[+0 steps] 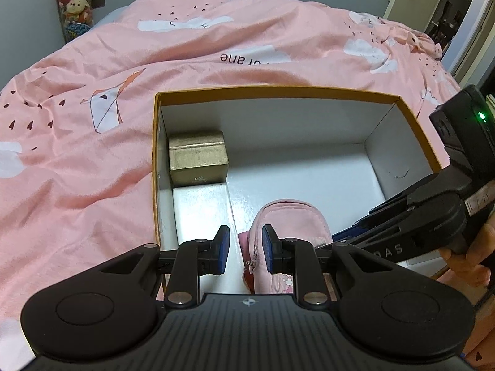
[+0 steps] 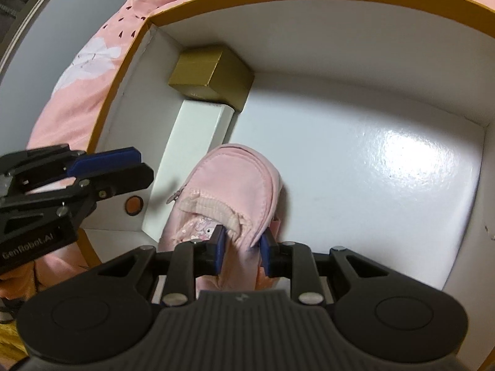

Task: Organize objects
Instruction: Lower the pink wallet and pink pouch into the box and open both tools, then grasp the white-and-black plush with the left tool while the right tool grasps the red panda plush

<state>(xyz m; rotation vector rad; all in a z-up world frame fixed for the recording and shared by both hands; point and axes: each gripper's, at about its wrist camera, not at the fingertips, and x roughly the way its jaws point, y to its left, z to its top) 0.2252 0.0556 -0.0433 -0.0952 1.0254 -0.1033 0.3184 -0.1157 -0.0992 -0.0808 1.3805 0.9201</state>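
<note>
Bedroom, pink duvet (image 1: 216,46) under open shoebox (image 1: 278,91). Inside box: gold carton (image 1: 198,157) far-left corner, white box (image 1: 201,213) just nearer, packed tight to save floor. Right gripper (image 2: 239,253) pinching pink pouch (image 2: 235,179) mid-box, lowering beside white box. Left gripper (image 1: 246,247) near-closed, empty, hovering over pouch.

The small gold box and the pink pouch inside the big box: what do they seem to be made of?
The small gold cube-shaped box looks like cardboard with a dull metallic finish: crisp folded edges and a faint sheen. The soft pink zipped pouch appears to be fabric, perhaps brushed cotton or velour: stitched seams, soft creases and a ribbed lining at its opening.
</note>
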